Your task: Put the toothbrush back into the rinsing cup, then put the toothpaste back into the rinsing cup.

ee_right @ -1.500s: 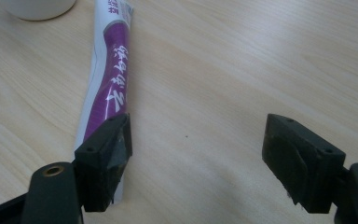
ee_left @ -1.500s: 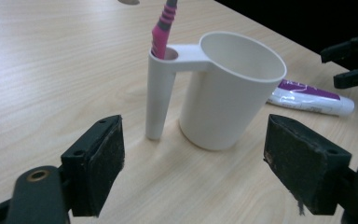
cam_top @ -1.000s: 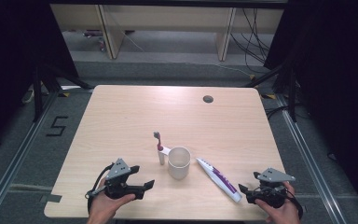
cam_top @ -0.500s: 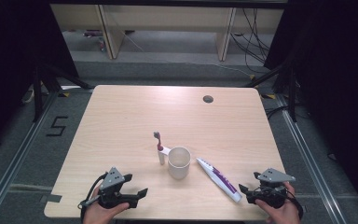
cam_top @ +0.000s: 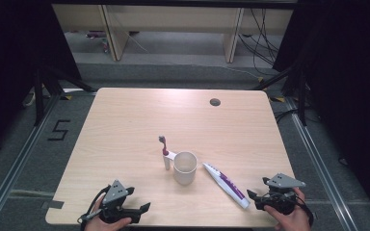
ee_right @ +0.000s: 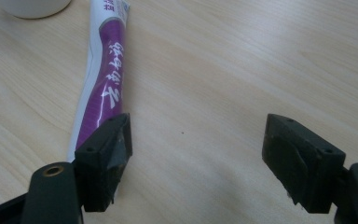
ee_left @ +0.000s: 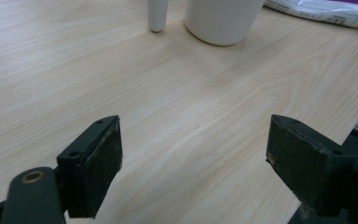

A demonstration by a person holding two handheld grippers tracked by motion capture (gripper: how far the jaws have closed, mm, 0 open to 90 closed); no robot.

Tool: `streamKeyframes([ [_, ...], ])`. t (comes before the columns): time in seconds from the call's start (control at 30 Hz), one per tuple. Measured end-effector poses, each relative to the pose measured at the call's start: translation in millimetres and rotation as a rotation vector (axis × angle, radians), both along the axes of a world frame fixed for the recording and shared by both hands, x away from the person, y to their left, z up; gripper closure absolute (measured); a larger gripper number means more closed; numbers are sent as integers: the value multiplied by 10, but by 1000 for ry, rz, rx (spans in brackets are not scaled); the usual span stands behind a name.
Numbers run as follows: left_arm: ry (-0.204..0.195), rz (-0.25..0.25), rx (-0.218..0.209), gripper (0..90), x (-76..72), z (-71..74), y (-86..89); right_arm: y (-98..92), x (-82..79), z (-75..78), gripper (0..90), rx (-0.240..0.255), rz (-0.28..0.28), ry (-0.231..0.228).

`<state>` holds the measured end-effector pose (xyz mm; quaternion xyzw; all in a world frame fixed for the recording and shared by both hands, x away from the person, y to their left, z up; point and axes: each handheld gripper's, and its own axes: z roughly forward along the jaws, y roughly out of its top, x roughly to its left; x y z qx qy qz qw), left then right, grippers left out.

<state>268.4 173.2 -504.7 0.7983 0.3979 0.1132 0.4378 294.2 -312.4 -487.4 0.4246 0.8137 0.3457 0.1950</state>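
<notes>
White Chinese characters are running along the purple band of the toothpaste tube (ee_right: 103, 88), too stylised to make out; a "5" (cam_top: 60, 130) is showing on the floor (cam_top: 19, 159) left of the desk (cam_top: 125, 115).

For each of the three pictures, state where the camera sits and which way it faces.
High view: above the near edge, looking forward and down on the table; both hands holding the left gripper and right gripper.
Left gripper view: between open jaws, facing the mug.
Right gripper view: between open jaws, beside the toothpaste tube.
Shared: mug, tube.
</notes>
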Motion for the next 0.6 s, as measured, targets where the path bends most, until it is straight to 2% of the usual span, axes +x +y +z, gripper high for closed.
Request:
streamKeyframes([
  [0.07, -2, 1, -4, 180, -7, -8, -12, 1, 1, 2, 250, 0, -3, 2],
  [0.1, 1, 1, -2, 180, -9, -9, -13, 19, -22, 4, 250, 16, -33, 13],
  [0.13, 4, -13, 19, 180, -6, -3, 2, 10, -12, 7, 250, 9, -19, 0],
  [0.17, 3, 7, -5, 180, -10, -12, -17, -8, 9, 17, 250, -8, 3, -26],
  [0.2, 4, 3, 3, 180, -5, -16, -6, 13, -5, 43, 250, 6, -4, 5],
  [0.3, 11, -7, 25, 180, 1, -23, 11, 22, 8, 58, 250, -10, 10, -15],
  [0.33, 14, -10, 27, 180, 1, -26, 11, 41, 4, 65, 250, 7, 11, 11],
  [0.37, 13, -8, 18, 180, 2, -36, 3, 75, -22, 85, 250, 26, -13, 42],
  [0.43, 16, -8, 20, 180, 3, -43, -5, 81, -1, 115, 250, 6, 21, 34],
  [0.47, 14, 0, 7, 181, 2, -54, -16, 85, 26, 116, 250, 1, 47, 25],
  [0.5, 14, -4, 16, 180, 6, -53, -16, 102, 26, 138, 252, -4, 49, 42],
  [0.53, 14, -7, 22, 180, 9, -57, -17, 125, 23, 149, 257, -7, 37, 39],
  [0.57, 15, -24, 40, 180, 16, -56, -4, 135, 42, 162, 257, -24, 55, 46],
  [0.6, 12, -21, 40, 180, 15, -62, -6, 176, 28, 179, 258, -17, 41, 85],
])
